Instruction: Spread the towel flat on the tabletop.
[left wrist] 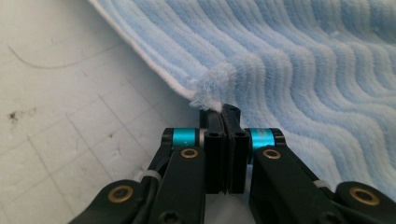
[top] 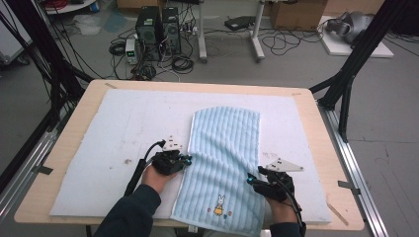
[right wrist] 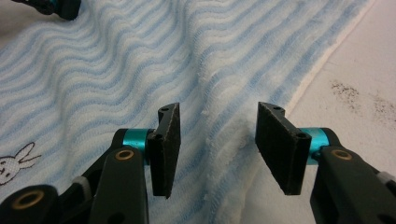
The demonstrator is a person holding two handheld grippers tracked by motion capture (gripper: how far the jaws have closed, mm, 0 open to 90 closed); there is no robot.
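A light blue striped towel [top: 225,148] lies lengthwise on the white mat, with a small rabbit picture [top: 219,203] near its front end. My left gripper [top: 187,159] is at the towel's left edge. In the left gripper view its jaws [left wrist: 220,112] are pressed together, pinching a bunched tuft of the towel's white-trimmed edge [left wrist: 210,88]. My right gripper [top: 252,178] is at the towel's right edge near the front. In the right gripper view it [right wrist: 217,135] stands open astride a raised fold of towel [right wrist: 224,93], the pads apart from the cloth.
The white mat [top: 123,128] covers most of the wooden table [top: 316,123] and carries a few dark specks. Black frame posts stand at both back corners. Computers and cables lie on the floor beyond the far edge.
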